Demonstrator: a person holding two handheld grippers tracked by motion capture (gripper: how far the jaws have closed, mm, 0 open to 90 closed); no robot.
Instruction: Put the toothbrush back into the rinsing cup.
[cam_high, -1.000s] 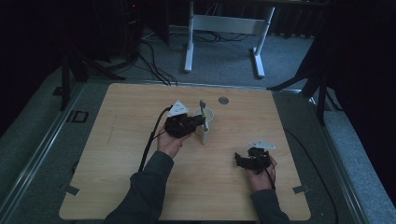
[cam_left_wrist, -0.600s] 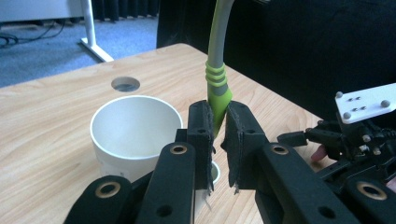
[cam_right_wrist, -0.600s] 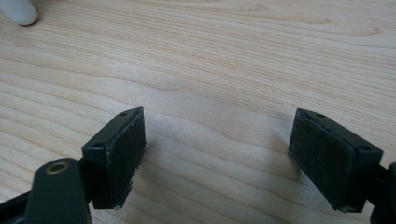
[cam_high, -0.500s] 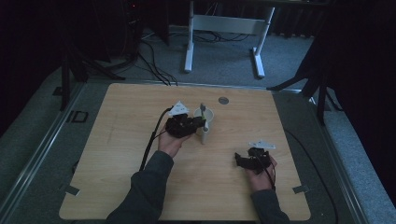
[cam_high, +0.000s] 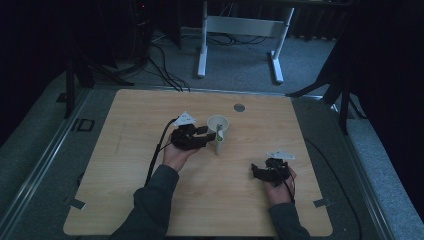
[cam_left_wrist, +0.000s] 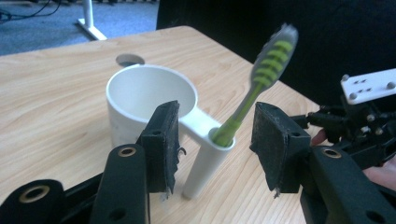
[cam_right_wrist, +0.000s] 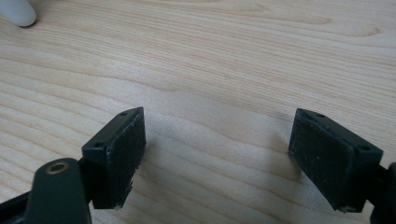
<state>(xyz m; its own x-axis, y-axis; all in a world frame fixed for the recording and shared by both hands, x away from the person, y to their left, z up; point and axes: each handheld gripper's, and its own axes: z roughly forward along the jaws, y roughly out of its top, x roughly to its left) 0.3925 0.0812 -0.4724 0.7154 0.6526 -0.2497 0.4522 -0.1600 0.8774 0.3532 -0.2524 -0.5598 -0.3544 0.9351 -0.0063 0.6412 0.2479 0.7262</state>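
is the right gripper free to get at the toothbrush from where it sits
Probably yes. The right gripper rests on bare table with jaws open, and wood lies clear toward the toothbrush, which stands in the white cup's side tube. The left gripper, jaws just opened, straddles that tube and may crowd it.

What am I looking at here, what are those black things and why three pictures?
A person sits at a wooden table with a hand-held clamp in each hand. The high view looks down from above; the other two pictures come from cameras riding on each tool. The left tool has just been opening: its pads stand apart on either side of a green toothbrush, which leans in the side tube of a white cup, and press on nothing. The right tool is open too, low over bare wood, holding nothing.
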